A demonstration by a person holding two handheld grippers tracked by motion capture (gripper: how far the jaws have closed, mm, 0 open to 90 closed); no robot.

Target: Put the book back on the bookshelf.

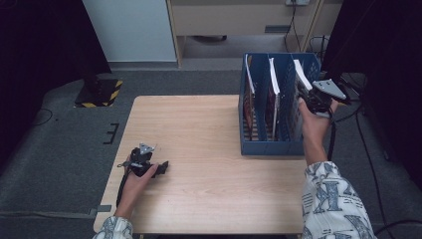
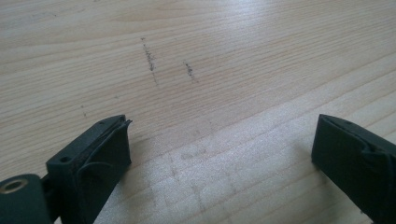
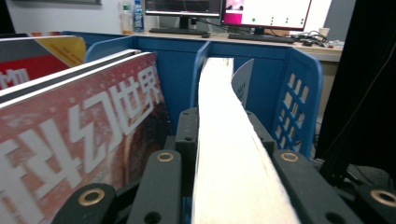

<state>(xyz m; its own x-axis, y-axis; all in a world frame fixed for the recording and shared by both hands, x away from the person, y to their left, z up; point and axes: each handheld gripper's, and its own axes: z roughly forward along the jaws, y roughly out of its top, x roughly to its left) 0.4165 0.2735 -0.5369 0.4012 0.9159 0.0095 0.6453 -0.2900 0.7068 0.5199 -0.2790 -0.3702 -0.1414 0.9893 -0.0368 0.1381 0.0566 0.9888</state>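
Observation:
A blue file rack with three compartments stands at the table's right side. In its rightmost compartment a book stands with its white page edge up. My right gripper is shut on that book, one black jaw pressed against each side of it, as the right gripper view shows. My left gripper rests low over the wooden table near its left front, open. In the left gripper view its jaws stand wide apart with bare wood between them.
A red magazine with large white characters stands in the middle compartment, another in the left one. The rack's perforated blue wall is just right of the held book. Grey carpet surrounds the table; a desk with monitors lies beyond.

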